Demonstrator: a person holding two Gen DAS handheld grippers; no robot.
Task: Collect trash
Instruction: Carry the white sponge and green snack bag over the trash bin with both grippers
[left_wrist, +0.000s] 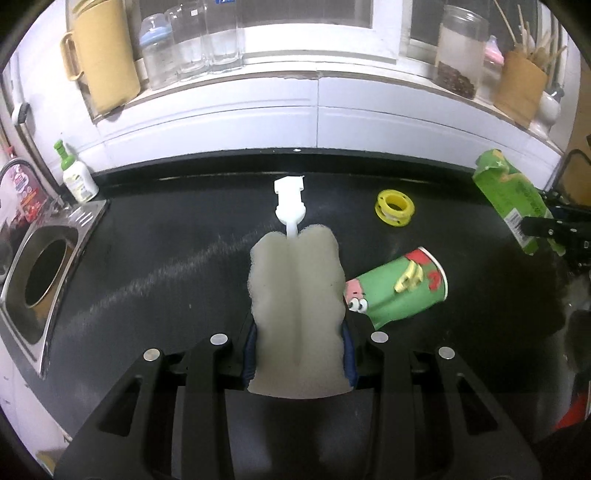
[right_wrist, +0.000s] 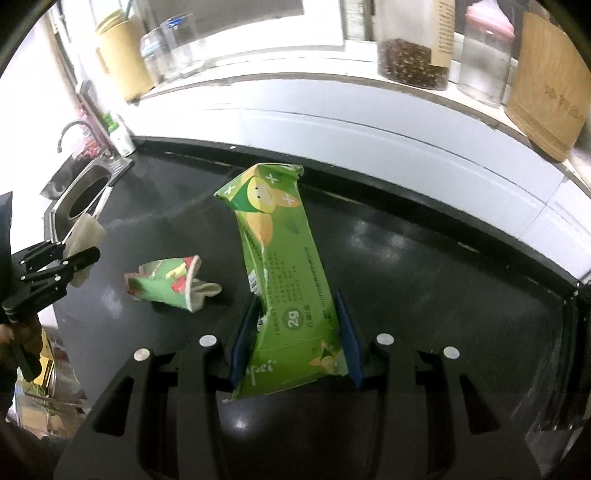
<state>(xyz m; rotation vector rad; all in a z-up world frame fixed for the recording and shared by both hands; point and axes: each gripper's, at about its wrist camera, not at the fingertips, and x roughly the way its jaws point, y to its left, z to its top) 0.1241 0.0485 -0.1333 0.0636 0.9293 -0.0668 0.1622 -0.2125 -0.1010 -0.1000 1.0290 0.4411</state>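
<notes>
My left gripper (left_wrist: 299, 332) is shut on a white sponge brush (left_wrist: 295, 288), whose white plastic handle points away over the black counter (left_wrist: 166, 258). In the right wrist view that left gripper (right_wrist: 55, 273) hangs at the left edge with the sponge (right_wrist: 86, 229) in it. My right gripper (right_wrist: 295, 306) is shut on a crumpled green packet (right_wrist: 284, 266), held upright above the counter. The left wrist view shows the packet (left_wrist: 509, 192) and right gripper (left_wrist: 554, 229) at far right. A crushed green paper cup (left_wrist: 402, 288) lies on its side between both grippers. A yellow spool (left_wrist: 394, 206) lies behind it.
A steel sink (left_wrist: 85, 218) with a round drain sits at the counter's left end, and a green-capped bottle (left_wrist: 75, 177) stands beside it. The window sill behind carries a yellow jug (left_wrist: 103, 55), several glass jars and a wooden holder (left_wrist: 521, 88).
</notes>
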